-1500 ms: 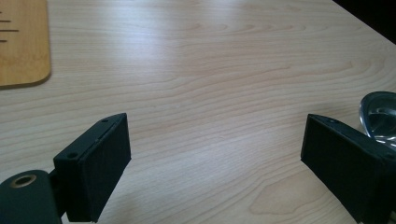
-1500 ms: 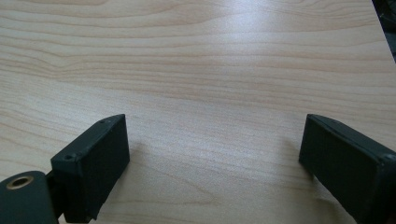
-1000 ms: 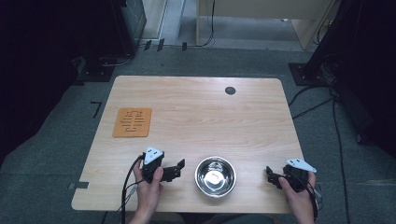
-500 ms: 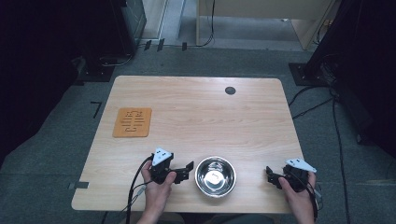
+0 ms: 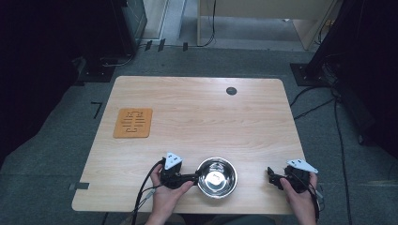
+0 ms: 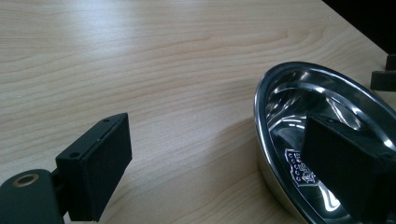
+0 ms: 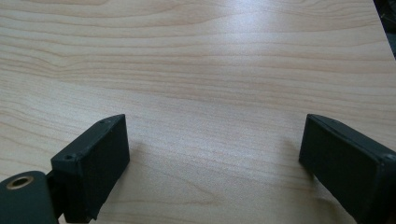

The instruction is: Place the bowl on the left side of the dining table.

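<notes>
Left gripper (image 6: pixel 217 172) is spread wide at the steel bowl (image 5: pixel 216 176): we see one jaw inside the bowl, the other outside on the table (image 5: pixel 197 117), rim between them. Right gripper (image 5: pixel 274 177) is also spread, empty, low over bare wood, well right of the bowl.

Bowl (image 6: pixel 327 140) label (print illegible)

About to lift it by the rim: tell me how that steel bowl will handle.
The steel bowl looks thin and polished, so probably light, rigid and slippery. The left gripper straddles one side of its rim, so it may tilt when lifted. Its rounded base might rock or slide on the table.
</notes>
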